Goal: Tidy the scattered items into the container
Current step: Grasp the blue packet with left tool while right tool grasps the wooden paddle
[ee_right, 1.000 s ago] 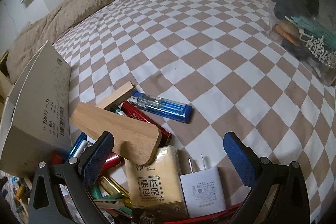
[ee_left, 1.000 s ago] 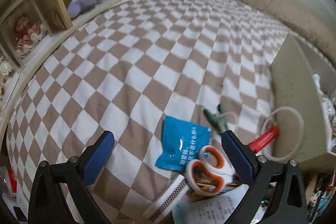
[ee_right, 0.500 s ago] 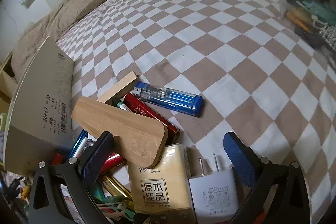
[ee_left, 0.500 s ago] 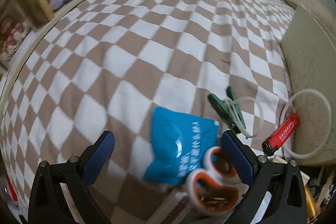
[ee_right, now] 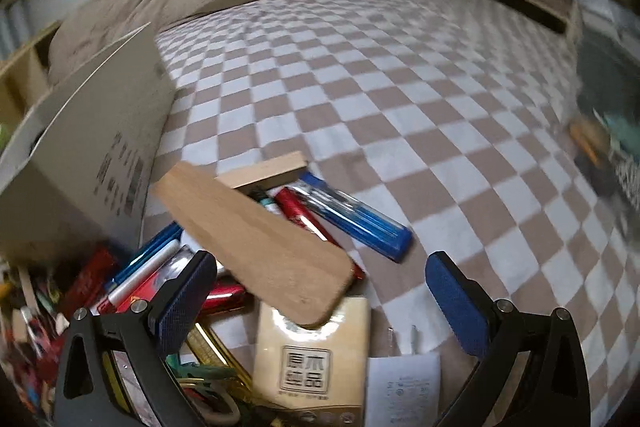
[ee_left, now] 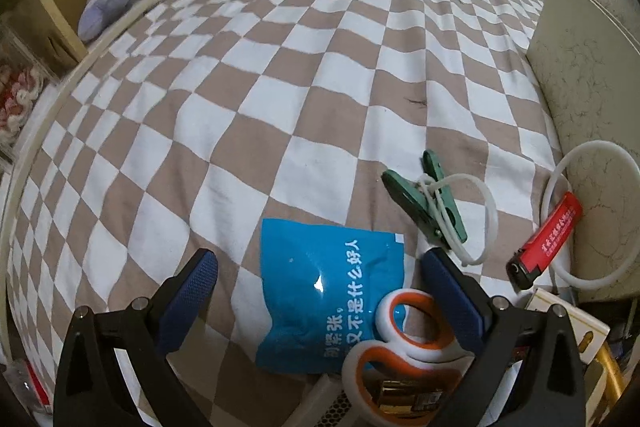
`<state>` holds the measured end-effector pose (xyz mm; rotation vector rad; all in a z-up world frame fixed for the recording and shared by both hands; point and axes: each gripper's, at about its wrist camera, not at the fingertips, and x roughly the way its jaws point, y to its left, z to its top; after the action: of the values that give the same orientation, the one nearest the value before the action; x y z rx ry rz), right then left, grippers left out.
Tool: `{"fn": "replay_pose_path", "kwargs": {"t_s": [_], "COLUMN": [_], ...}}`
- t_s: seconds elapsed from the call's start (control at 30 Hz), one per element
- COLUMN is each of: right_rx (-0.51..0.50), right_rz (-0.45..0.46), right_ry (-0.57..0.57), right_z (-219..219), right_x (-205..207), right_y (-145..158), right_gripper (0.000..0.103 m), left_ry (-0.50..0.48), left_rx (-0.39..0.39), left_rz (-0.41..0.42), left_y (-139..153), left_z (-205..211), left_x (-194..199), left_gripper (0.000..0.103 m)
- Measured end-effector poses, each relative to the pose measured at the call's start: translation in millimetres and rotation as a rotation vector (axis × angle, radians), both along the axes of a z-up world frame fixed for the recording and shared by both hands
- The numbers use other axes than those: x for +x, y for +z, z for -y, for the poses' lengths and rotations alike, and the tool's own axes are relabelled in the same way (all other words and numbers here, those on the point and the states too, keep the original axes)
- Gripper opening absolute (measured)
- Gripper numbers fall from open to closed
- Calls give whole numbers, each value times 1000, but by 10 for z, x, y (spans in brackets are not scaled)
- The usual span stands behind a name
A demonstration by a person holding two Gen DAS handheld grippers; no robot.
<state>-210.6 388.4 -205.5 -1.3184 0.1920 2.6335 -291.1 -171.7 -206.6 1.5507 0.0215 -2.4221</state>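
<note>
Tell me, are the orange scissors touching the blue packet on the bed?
Touching. In the left wrist view the scissors' orange-and-white handle loop lies over the blue packet's lower right corner, and the blue shows through the loop.

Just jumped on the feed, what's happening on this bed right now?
A tidy-up, with nothing picked up yet. The left gripper is open over the blue packet, with the orange-handled scissors lying partly on it and a green clip and red lighter just beyond. The right gripper is open too, above a pile holding a wooden board, blue lighter, tissue pack and white charger. That view is blurred.
</note>
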Motion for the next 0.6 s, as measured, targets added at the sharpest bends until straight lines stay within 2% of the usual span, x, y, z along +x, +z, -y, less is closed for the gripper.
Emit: {"fn": "replay_pose_path", "kwargs": {"t_s": [0.07,0.17,0.3,0.4,0.43,0.47,0.53,0.6], "right_rx": [67,92,133,118,130,141,164,194], "right_rz": [13,5,-1,7,12,16,26,36], "right_ry": [9,13,64,133,151,162,179,184], "right_z": [33,16,50,100,130,156,206,234], "right_x": [-42,-80,-126,-124,-128,-126,-147,-173], "right_y": [-19,-22,-21,-45,-46,-49,-45,-33], "right_gripper": [103,103,103,103,103,103,103,103], "left_ry": [-13,-33,-79,-90,-92,-88,-80,-64], "left_rx": [-6,1,4,-17,-18,-10,29,64], "left_rz": [1,-11,-30,-35,-38,-43,-57,-78], "left_y": [1,20,82,99,99,110,128,161], "left_z": [-12,-20,-110,-169,-162,-147,-114,-88], "left_x": [-4,20,50,39,32,31,44,82], "left_gripper": [103,100,75,65,59,58,44,42]}}
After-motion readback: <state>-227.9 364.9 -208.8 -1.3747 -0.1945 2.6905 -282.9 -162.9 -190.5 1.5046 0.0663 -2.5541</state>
